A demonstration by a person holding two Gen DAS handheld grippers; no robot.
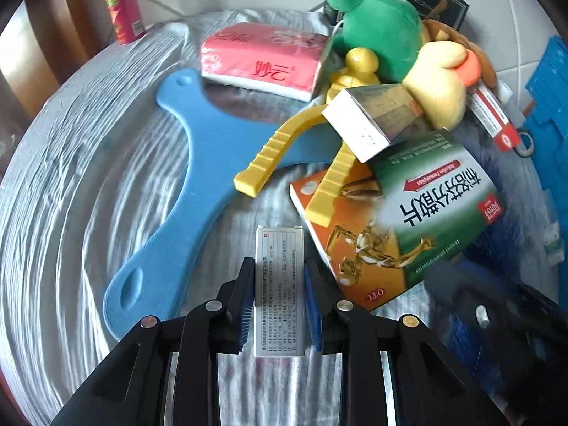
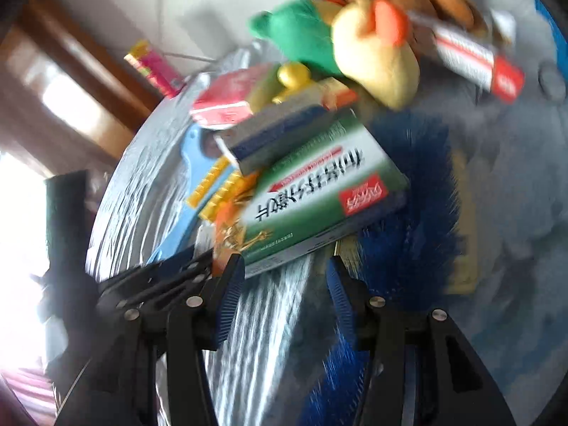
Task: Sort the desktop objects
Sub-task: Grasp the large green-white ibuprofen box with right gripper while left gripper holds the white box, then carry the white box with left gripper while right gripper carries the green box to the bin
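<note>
Clutter on a grey striped cloth [image 1: 71, 195], both wrist views. My left gripper [image 1: 278, 301] is clamped narrow on a white box [image 1: 279, 291] with printed text, pads on its two long sides, box lying along the fingers above the cloth.

Ahead of it in the left view: blue board [image 1: 184, 184] flat on the cloth, yellow tongs [image 1: 284, 149] lying partly over the board, one leg resting on an orange-green box [image 1: 397, 227]. A silver-white box [image 1: 369, 120] sits tilted on top of the tongs and the orange-green box. Behind that, a pink pack [image 1: 262, 60] on the cloth, a green plush [image 1: 376, 25] and a cream plush [image 1: 440, 81] piled against each other, a red-white tube [image 1: 493, 117] just right of the cream plush. Pink can [image 1: 122, 7] stands upright far back left, well apart from the pile. Blue crate [image 1: 550, 106] at right edge.

Right view is motion-blurred. My right gripper [image 2: 284, 294] is part open, nothing between the pads, only cloth showing in the gap. The orange-green box [image 2: 319, 195] is just beyond the fingertips, its near corner close to the left finger; I can't tell if it touches. Blue brush bristles [image 2: 411, 184] sit right of that box. My left gripper shows dark at lower left of this view, details unreadable.
</note>
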